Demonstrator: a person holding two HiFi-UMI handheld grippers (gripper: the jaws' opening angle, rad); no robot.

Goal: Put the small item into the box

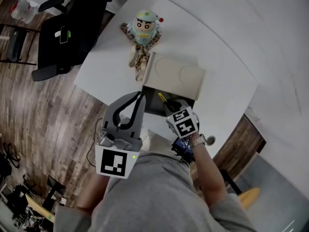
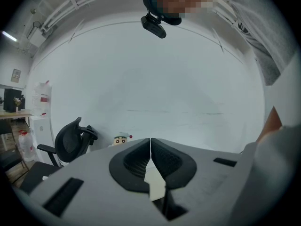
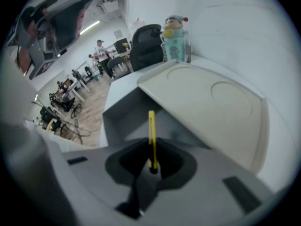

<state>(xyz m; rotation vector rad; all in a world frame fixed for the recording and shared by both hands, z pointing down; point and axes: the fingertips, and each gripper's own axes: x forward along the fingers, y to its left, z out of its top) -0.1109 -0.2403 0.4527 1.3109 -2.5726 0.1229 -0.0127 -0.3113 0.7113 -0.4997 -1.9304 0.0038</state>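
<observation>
A beige box stands on the white table (image 1: 222,62) with its lid (image 1: 176,76) (image 3: 211,102) raised and its dark inside (image 1: 153,104) (image 3: 124,119) showing. My right gripper (image 1: 166,105) (image 3: 153,166) is shut on a thin yellow item (image 1: 161,98) (image 3: 151,131), which sticks out from the jaws just above the box's open front. My left gripper (image 1: 141,96) (image 2: 150,142) is at the box's left edge, tilted up toward the wall, jaws shut. A beige sliver shows through the gap behind its pads; what it is I cannot tell.
A doll in a pale blue outfit (image 1: 144,28) (image 3: 175,39) (image 2: 121,139) sits behind the box near the table's far edge. A black office chair (image 1: 63,33) (image 2: 70,142) (image 3: 146,46) stands left of the table on wooden floor. People work at desks far off (image 3: 99,51).
</observation>
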